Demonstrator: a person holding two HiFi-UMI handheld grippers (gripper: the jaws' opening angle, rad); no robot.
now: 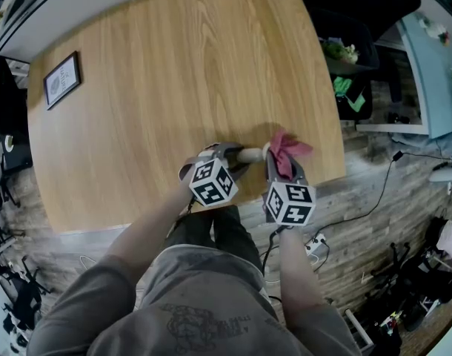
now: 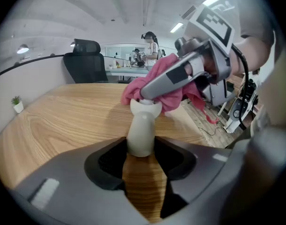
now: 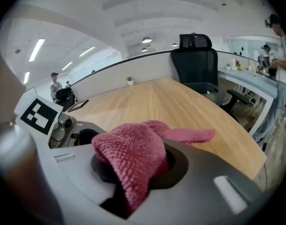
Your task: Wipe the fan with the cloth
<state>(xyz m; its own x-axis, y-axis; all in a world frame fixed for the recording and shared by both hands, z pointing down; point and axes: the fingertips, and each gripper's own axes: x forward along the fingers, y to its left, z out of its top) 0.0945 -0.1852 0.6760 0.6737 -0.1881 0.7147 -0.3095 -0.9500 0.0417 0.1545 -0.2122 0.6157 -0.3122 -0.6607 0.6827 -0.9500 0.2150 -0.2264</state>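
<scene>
Cloth (image 1: pixel 288 153) meets fan (image 1: pixel 250 154) by the table's (image 1: pixel 174 65) near edge, toward its right corner. The left gripper (image 1: pixel 230 156) is clamped on the fan's pale handle, which runs straight out between its jaws in the left gripper view. The right gripper (image 1: pixel 282 167) is pinched on the pink cloth, a wad of it bulging up from between the jaws and a tail trailing forward in the right gripper view. From the left gripper view the right gripper reaches across and lays the cloth over the fan's head, so most of the head is covered and only its white collar shows. Whether the fan rests on the table or hangs just above it I cannot tell.

The step in hand looks like the wipe itself, with cloth on the head. The next move likely calls for a firm hold on the handle while the cloth rubs round the head, then a turn of the fan to reach its far side.
</scene>
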